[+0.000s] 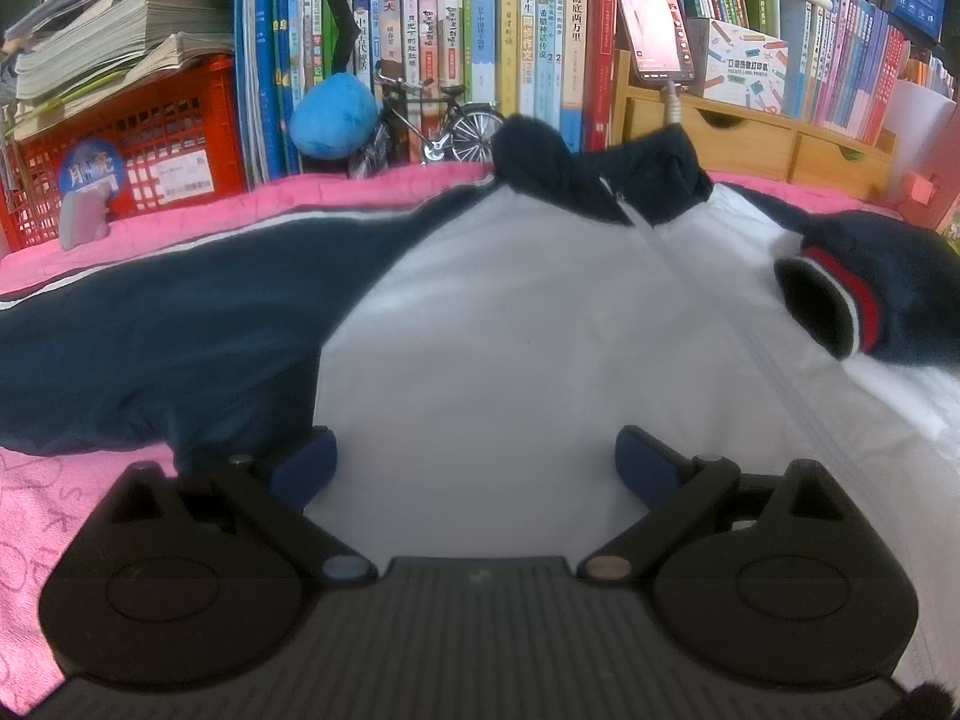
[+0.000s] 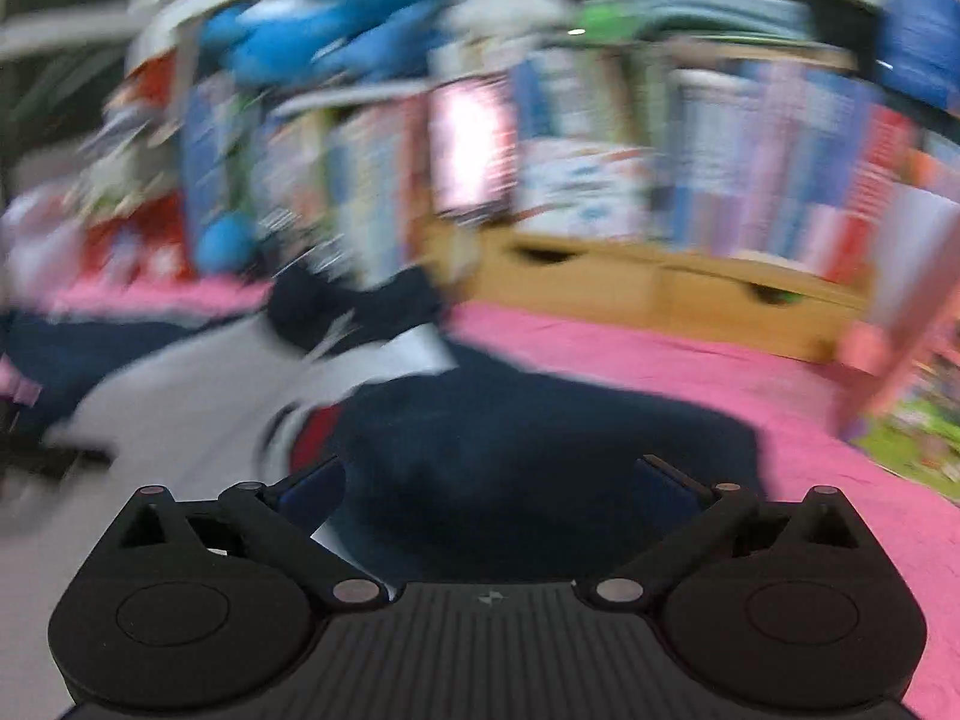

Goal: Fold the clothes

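Upright books, red crate, toy bicycle, propped phone.

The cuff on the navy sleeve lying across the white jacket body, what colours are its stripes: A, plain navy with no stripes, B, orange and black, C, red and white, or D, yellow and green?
C: the left wrist view shows the navy sleeve's cuff banded red and white.

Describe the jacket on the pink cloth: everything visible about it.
The jacket has a white body and navy sleeves. It lies front up, zipped, on the pink cloth, collar toward the bookshelf. One sleeve is spread out sideways; the other is folded across the body, its red and white striped cuff showing. Neither gripper grips it.
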`<state>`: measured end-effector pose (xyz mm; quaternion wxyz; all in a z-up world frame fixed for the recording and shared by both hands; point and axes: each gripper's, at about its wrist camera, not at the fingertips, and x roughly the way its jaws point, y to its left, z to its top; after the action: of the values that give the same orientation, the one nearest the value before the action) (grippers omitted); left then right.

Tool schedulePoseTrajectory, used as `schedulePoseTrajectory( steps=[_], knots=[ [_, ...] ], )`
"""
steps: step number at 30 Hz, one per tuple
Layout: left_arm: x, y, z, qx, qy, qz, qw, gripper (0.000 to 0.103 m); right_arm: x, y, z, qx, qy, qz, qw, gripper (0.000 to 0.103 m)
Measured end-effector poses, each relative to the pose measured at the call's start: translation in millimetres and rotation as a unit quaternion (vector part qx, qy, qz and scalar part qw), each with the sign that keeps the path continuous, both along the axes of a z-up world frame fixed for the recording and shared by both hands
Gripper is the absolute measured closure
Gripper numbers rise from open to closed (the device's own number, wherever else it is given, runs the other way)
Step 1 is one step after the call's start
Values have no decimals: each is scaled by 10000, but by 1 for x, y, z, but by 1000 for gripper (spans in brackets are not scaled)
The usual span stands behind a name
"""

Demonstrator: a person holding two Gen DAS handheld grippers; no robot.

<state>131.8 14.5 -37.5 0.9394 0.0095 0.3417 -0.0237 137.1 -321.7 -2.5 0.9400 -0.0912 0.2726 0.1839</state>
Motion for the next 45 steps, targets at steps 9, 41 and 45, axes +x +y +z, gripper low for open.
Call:
schedulePoseTrajectory(
  steps=[9,41,45],
  knots=[
    [0,1,1,-31,10,-21,10000,1,34,104,-35,-526,656,68,9964,61],
    [34,38,39,-2108,-434,257,9762,0,-63,-59,38,-1704,-1166,-1734,9630,9],
    [76,27,24,-2849,-464,681,9550,0,-69,-64,6,-1548,-872,-1456,9733,9]
  ],
)
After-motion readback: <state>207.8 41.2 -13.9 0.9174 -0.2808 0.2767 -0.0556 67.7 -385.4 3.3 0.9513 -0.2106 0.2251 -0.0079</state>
